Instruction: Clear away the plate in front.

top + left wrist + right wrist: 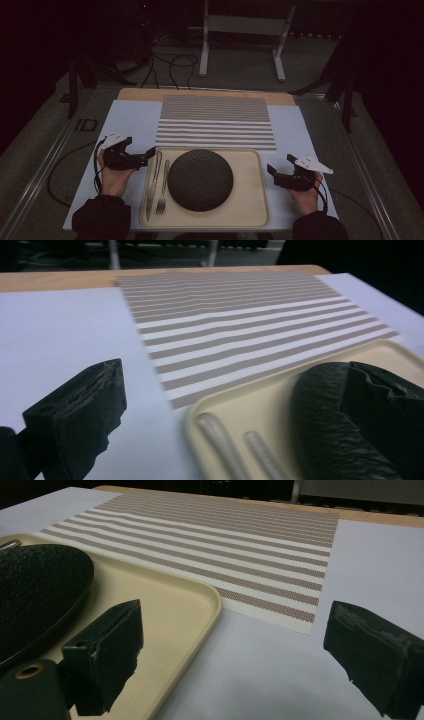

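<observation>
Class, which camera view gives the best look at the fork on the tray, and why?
The high view: the fork lies whole on the tray, beside the knife. The left gripper view catches two blurred handles, impossible to tell apart. The right gripper view gives nothing usable.

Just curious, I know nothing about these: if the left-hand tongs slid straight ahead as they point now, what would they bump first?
Probably the cream tray: the left tongs point at its near left rim, where the knife and fork lie.

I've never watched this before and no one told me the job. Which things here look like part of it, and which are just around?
Likely part of it (a guess):
tray
dark plate
knife
fork
striped placemat
left gripper
right gripper

Just around:
white sheet
cables on the floor
metal stand
</observation>
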The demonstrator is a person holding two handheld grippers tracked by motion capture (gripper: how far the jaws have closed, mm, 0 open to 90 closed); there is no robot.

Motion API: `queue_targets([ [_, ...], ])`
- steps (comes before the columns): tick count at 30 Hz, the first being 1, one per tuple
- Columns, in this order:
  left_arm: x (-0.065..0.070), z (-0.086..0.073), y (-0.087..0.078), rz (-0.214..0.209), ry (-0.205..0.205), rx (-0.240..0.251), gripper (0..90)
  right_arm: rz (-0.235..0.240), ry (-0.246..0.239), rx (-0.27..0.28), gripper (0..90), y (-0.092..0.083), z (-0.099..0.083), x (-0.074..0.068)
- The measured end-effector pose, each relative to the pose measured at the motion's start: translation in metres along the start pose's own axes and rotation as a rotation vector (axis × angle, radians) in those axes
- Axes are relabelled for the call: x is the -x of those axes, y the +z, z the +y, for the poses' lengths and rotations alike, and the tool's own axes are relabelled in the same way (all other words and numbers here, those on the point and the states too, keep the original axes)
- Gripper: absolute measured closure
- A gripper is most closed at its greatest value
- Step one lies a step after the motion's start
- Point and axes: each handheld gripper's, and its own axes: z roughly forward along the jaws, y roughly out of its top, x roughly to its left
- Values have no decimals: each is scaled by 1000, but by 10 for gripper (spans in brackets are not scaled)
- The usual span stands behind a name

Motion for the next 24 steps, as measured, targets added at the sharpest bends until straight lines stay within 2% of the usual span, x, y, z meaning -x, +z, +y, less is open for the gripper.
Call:
queue_targets([
  [8, -13, -11, -17, 54, 8, 59, 0, 12, -4, 21, 91, -7, 2, -6],
  [13, -14, -21, -21, 73, 44, 55, 0, 20, -4, 27, 90, -10, 1, -10],
  [18, -13, -31, -21, 86, 34, 48, 0, 29, -10, 36, 90, -15, 0, -15],
  [24, -12, -36, -28, 102, 51, 66, 0, 33, -11, 44, 90, -20, -2, -17],
])
